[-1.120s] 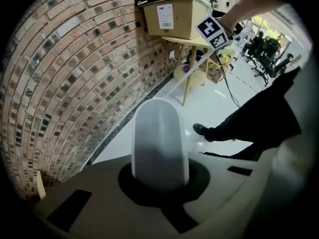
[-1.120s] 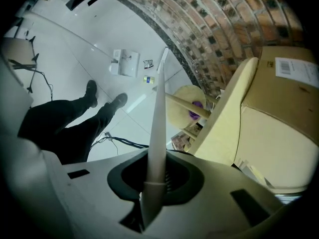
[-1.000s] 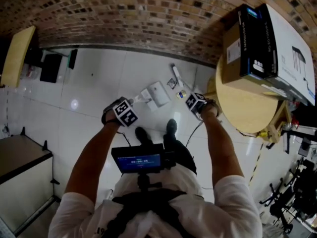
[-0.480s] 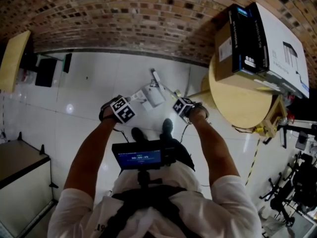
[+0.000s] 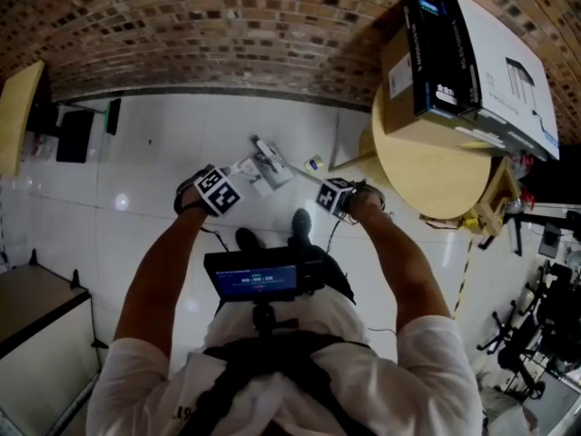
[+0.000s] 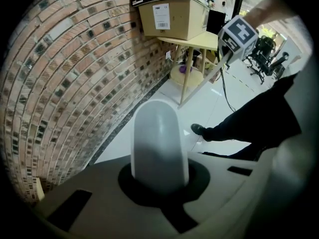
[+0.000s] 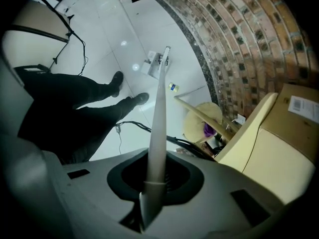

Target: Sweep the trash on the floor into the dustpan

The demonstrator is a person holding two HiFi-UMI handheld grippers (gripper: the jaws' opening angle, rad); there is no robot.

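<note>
On the white floor a white dustpan (image 5: pixel 270 169) lies just ahead of my feet, its rounded white handle (image 6: pixel 158 143) filling the left gripper view. My left gripper (image 5: pixel 234 176) is shut on that handle and points straight down. My right gripper (image 5: pixel 322 189) is shut on the thin white broom handle (image 7: pixel 158 113). This handle runs forward to the broom head (image 5: pixel 261 147), which lies at the dustpan (image 7: pixel 155 63). A small yellow and blue scrap (image 5: pixel 313 163) lies to the dustpan's right, also seen as the scrap (image 7: pixel 173 87) in the right gripper view.
A round wooden table (image 5: pixel 436 175) with cardboard boxes (image 5: pixel 458 57) stands close on the right. The brick wall (image 5: pixel 227 34) runs along the far side. My shoes (image 5: pixel 300 223) and a cable (image 7: pixel 134 126) are behind the dustpan. A grey cabinet (image 5: pixel 36 312) stands at the near left.
The broom head has swung from the right of the dustpan leftward to its far edge. The right gripper moved a little left with it. The left gripper and dustpan kept their hold.
</note>
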